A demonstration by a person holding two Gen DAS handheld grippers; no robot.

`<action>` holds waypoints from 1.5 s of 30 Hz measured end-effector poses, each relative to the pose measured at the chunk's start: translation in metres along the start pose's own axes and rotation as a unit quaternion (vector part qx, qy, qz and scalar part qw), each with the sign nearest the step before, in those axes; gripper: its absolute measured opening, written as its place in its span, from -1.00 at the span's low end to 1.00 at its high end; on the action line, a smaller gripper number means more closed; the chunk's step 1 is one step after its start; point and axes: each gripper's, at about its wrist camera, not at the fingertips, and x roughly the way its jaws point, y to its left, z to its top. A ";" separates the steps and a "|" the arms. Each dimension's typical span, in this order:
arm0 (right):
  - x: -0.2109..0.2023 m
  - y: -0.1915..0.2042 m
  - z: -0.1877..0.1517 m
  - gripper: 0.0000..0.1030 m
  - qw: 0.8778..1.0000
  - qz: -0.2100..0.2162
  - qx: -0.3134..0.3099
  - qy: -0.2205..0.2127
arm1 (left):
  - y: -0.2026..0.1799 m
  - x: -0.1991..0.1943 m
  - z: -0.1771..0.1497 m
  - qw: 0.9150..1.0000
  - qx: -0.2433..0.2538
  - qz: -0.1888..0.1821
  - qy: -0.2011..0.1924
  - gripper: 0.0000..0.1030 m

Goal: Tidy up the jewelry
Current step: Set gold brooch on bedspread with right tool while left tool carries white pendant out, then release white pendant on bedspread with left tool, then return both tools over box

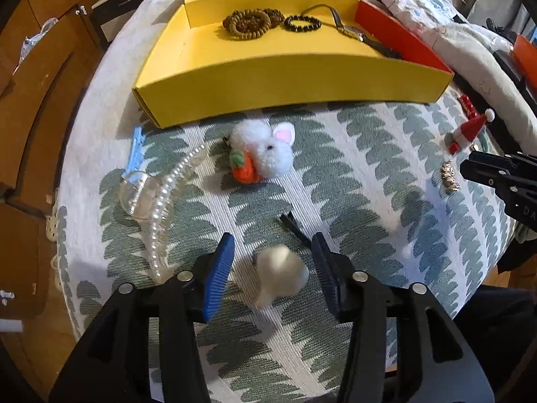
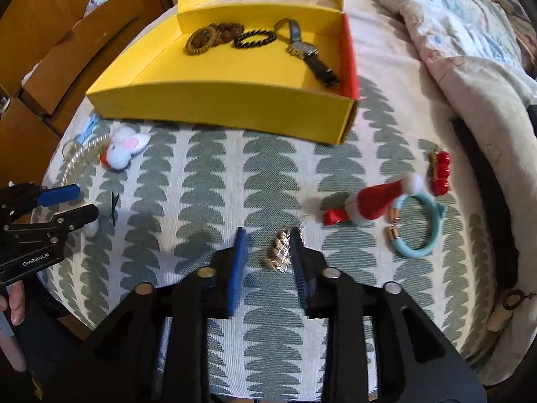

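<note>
Left gripper (image 1: 273,262): jaws wide, straddling a cream pom-pom clip (image 1: 282,273) on the patterned cloth (image 1: 352,184), not gripping. Right gripper (image 2: 266,252): jaws apart around a gold earring (image 2: 279,252), right finger just beside it. Yellow box (image 2: 218,100) beyond holds bead bracelets (image 2: 214,35) and a watch (image 2: 307,50); bunny clip (image 1: 265,154) lies near its front wall.
</note>
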 end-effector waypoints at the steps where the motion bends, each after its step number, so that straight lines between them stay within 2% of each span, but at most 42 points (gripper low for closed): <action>1: -0.006 -0.003 0.001 -0.29 1.000 0.003 0.006 -0.012 | 0.001 -0.002 0.000 1.000 -0.002 -0.002 -0.002 -0.05; 5: -0.025 -0.009 0.006 -0.23 0.998 0.016 0.022 -0.054 | 0.001 -0.011 0.003 1.000 -0.005 -0.006 -0.013 -0.05; 8: -0.034 -0.010 0.013 -0.06 0.996 0.021 0.032 -0.078 | 0.001 -0.017 0.005 1.000 -0.008 -0.013 -0.022 -0.05; 14: -0.051 -0.008 0.032 -0.04 0.991 0.032 0.037 -0.122 | 0.006 -0.033 0.025 0.998 -0.027 -0.013 -0.050 0.34; 18: -0.058 -0.009 0.062 -0.04 0.988 0.053 0.038 -0.142 | 0.011 -0.047 0.050 0.997 -0.040 -0.017 -0.068 0.58; 21: -0.051 -0.011 0.090 -0.04 0.988 0.053 0.037 -0.142 | 0.020 -0.052 0.077 0.995 -0.056 -0.019 -0.079 0.60; 24: -0.031 -0.018 0.123 -0.04 0.990 0.035 0.047 -0.127 | 0.032 -0.045 0.107 0.994 -0.067 -0.007 -0.082 0.61; 31: 0.027 -0.024 0.186 -0.04 0.995 0.027 0.047 -0.084 | 0.053 0.005 0.169 0.994 -0.099 -0.022 -0.036 0.61; 40: 0.077 -0.018 0.215 -0.04 0.996 0.057 0.049 -0.046 | 0.058 0.055 0.215 0.994 -0.108 -0.017 -0.008 0.61; 43: 0.088 -0.012 0.224 -0.04 0.997 0.054 0.044 -0.030 | 0.062 0.068 0.222 0.994 -0.107 0.003 -0.001 0.61; 45: 0.092 -0.009 0.230 -0.04 0.998 0.050 0.037 -0.026 | 0.064 0.076 0.225 0.994 -0.109 0.000 0.002 0.61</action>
